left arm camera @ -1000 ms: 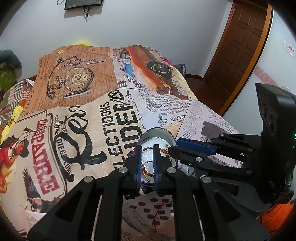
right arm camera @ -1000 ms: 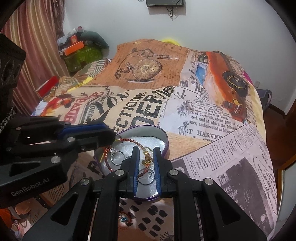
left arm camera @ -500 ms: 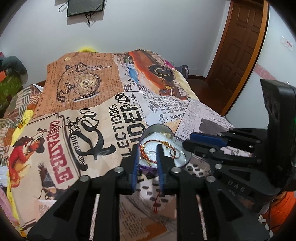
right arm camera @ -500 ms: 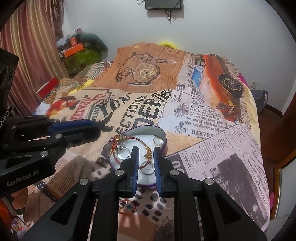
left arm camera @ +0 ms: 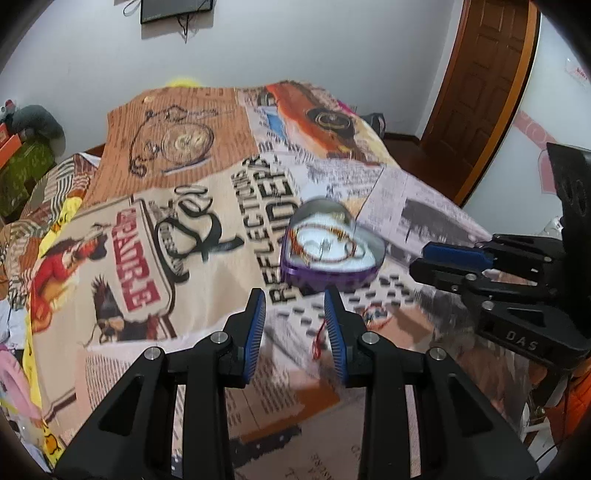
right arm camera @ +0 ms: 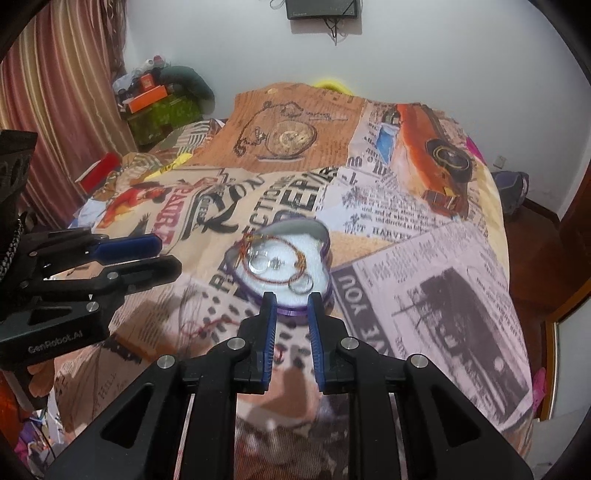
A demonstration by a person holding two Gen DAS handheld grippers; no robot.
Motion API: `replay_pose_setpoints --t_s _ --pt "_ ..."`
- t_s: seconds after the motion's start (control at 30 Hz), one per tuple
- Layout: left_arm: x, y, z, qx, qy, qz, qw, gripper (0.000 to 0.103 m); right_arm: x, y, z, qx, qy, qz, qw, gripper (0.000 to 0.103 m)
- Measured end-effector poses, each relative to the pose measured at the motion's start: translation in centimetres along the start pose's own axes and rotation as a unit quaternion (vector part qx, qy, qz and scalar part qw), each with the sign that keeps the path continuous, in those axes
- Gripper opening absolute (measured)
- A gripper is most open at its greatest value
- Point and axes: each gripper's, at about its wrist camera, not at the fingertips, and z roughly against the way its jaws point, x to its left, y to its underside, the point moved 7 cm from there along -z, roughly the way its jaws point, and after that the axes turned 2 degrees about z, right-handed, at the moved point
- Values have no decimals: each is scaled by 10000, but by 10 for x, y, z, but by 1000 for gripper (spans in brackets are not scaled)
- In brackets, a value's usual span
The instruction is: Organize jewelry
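A purple heart-shaped tin (left arm camera: 328, 271) lies open on the printed bedspread, also in the right wrist view (right arm camera: 325, 254). Its white lining holds a red-gold bracelet (left arm camera: 325, 243) and silver hoop rings (right arm camera: 258, 267). A red thread bracelet (left arm camera: 369, 317) lies on the bedspread in front of the tin, also in the right wrist view (right arm camera: 199, 326). My left gripper (left arm camera: 295, 306) is open and empty, pulled back from the tin. My right gripper (right arm camera: 291, 301) is slightly open and empty, just short of the tin's near rim.
The bedspread (left arm camera: 147, 258) covers a bed that drops off at the right towards a wooden door (left arm camera: 480, 74). A shelf with clutter (right arm camera: 155, 99) and a curtain (right arm camera: 55, 92) stand at the left. A screen (right arm camera: 321, 9) hangs on the far wall.
Both grippers have pulled back and up from the tin. The left jaws have opened wide and the right jaws have opened a little. The loose red thread bracelet has come into view.
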Motion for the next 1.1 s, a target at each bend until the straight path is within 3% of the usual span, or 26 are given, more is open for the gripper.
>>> replay_pose_setpoints --t_s 0.07,0.13,0.17,0.47,0.6,0.67,0.73,0.93,1.1 --pt "0 6 -3 73 -3 2 10000 32 1 7 -1 55 -8 -23 10000 25" --pt "0 13 -8 173 15 4 9998 32 1 16 -2 79 -27 -67 9999 39" --pt "-1 17 -11 219 15 -8 9998 32 1 19 -2 81 -37 -85 9999 41" --pt "-8 36 -41 564 147 -69 9983 32 5 43 -22 413 -115 -116 9990 41" --pt "-15 36 -50 545 217 -152 9982 32 3 48 -27 473 -181 -206 9985 41" --pt "-19 37 -52 527 269 -168 9981 23 2 51 -28 494 -171 -225 9984 41" --pt "-23 37 -55 550 281 -224 9978 6 1 52 -28 496 -182 -242 9983 41" --pt "-27 34 -47 431 166 -300 9985 0 0 53 -25 469 -216 -314 9982 41" --pt "-28 19 -12 31 181 -229 9996 0 -1 53 -16 414 -191 -337 9984 41"
